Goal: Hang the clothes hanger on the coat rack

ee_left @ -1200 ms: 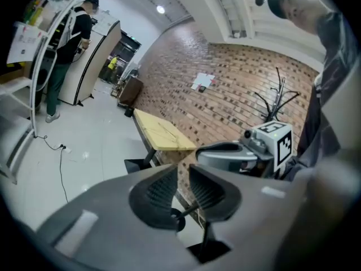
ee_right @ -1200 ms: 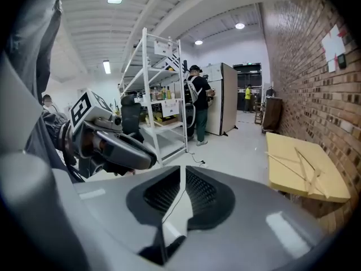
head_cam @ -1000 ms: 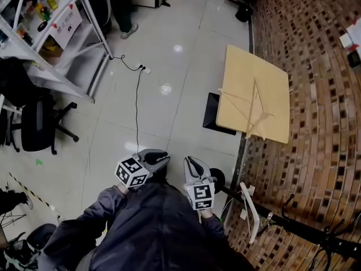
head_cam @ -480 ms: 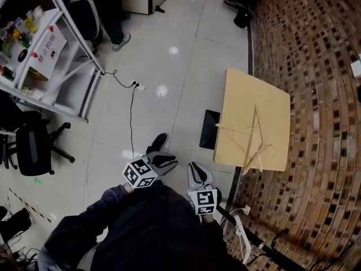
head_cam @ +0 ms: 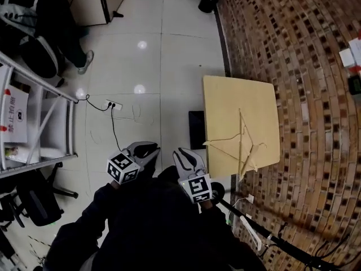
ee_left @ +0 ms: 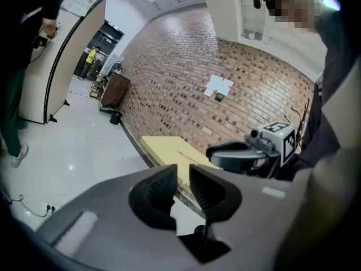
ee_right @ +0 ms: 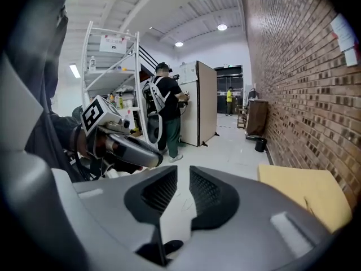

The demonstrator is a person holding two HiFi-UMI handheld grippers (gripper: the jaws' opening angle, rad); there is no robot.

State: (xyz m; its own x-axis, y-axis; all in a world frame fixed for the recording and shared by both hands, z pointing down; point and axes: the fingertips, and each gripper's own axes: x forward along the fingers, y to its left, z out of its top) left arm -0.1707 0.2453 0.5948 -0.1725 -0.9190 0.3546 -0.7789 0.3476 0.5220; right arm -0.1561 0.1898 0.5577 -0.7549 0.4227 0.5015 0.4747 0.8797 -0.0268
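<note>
A wooden clothes hanger (head_cam: 239,146) lies on a small yellow table (head_cam: 248,103) by the brick wall. The black coat rack (head_cam: 284,243) shows at the head view's lower right, behind my right arm. My left gripper (head_cam: 148,147) and right gripper (head_cam: 181,153) are held side by side over the floor, short of the table's near edge. Both are shut and empty. In the left gripper view my left gripper (ee_left: 181,174) points at the table (ee_left: 161,148), with the right gripper's body beyond it. In the right gripper view my right gripper (ee_right: 183,176) has the table (ee_right: 304,193) to its right.
A metal shelf unit (head_cam: 42,123) and an office chair (head_cam: 34,205) stand at the left. A power strip (head_cam: 113,104) with its cable lies on the tiled floor. A black slab (head_cam: 197,130) lies under the table. A person (ee_right: 166,109) stands near a cabinet (ee_right: 200,100).
Both grippers have travelled forward across the floor toward the table, jaws unchanged. The table and hanger now lie closer, and the shelf unit has slid to the left edge.
</note>
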